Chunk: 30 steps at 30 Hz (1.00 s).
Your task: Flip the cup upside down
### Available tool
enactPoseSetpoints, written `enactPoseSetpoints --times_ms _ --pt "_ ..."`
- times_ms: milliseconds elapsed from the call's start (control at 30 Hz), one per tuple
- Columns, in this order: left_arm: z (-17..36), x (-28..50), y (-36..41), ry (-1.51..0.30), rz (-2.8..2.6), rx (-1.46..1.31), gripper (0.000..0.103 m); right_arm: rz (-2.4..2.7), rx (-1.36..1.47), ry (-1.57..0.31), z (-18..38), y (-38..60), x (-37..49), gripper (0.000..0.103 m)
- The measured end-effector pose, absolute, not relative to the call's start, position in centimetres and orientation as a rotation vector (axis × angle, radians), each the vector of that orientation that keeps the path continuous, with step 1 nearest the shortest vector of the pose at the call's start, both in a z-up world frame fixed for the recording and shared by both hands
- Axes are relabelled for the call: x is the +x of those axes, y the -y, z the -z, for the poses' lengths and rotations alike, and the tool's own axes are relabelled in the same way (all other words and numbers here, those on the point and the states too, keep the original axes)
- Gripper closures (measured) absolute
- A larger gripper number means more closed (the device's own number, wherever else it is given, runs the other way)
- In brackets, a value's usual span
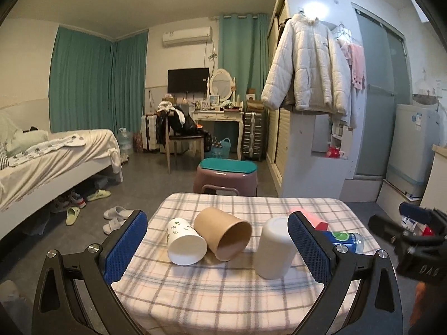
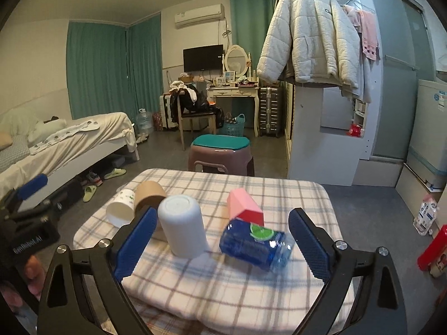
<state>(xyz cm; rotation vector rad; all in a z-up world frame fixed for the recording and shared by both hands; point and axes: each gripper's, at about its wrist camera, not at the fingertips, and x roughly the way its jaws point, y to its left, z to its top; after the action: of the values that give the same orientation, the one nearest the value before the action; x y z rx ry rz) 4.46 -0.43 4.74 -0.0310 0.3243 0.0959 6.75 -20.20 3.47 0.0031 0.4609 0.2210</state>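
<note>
The left gripper (image 1: 218, 247) hangs over the near edge of the small table (image 1: 195, 293), its blue-padded fingers (image 1: 124, 247) spread wide with nothing between them. The right gripper (image 2: 220, 248) is held the same way, fingers (image 2: 310, 244) wide apart and empty, above the near right part of the table.

The table is covered with a plaid cloth (image 2: 223, 287) that folds over the rounded front edge. Between both grippers and the objects lies a bare band of cloth.

The white cup (image 1: 275, 247) stands mouth down, closed base on top, just inside the left gripper's right finger. In the right wrist view the same cup (image 2: 183, 226) sits just beside the right gripper's left finger.

Left of it a brown paper cup (image 1: 223, 233) lies on its side, mouth facing the camera, touching a white printed paper cup (image 1: 184, 241) that also lies on its side near the left table edge. To the right of the white cup a blue-labelled plastic bottle (image 2: 255, 244) lies on its side, with a pink box (image 2: 244, 208) just behind it.

Beyond the far table edge stands a purple plastic stool (image 1: 225, 177) with a teal cushion. Open grey floor (image 1: 156, 176) runs past it. A bed (image 1: 56, 159) lines the left wall, slippers (image 1: 114, 217) lie beside it, and a white puffer jacket (image 1: 306, 64) hangs from the wardrobe on the right.
</note>
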Motion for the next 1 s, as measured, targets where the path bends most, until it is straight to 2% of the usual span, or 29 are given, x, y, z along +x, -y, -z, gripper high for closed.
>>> enactPoseSetpoints --times_ms 100,167,1000 --pt "-4.6 3.4 1.3 -0.306 -0.09 -0.015 0.0 -0.219 0.023 -0.469 -2.5 20.9 6.2 0.006" --pt "-4.5 3.2 1.6 -0.302 -0.088 0.001 0.0 -0.204 0.035 -0.466 -2.0 21.3 5.6 0.0" --pt "-2.5 4.0 2.9 -0.376 -0.073 0.026 0.0 -0.169 0.067 -0.452 -1.4 22.6 5.9 0.0"
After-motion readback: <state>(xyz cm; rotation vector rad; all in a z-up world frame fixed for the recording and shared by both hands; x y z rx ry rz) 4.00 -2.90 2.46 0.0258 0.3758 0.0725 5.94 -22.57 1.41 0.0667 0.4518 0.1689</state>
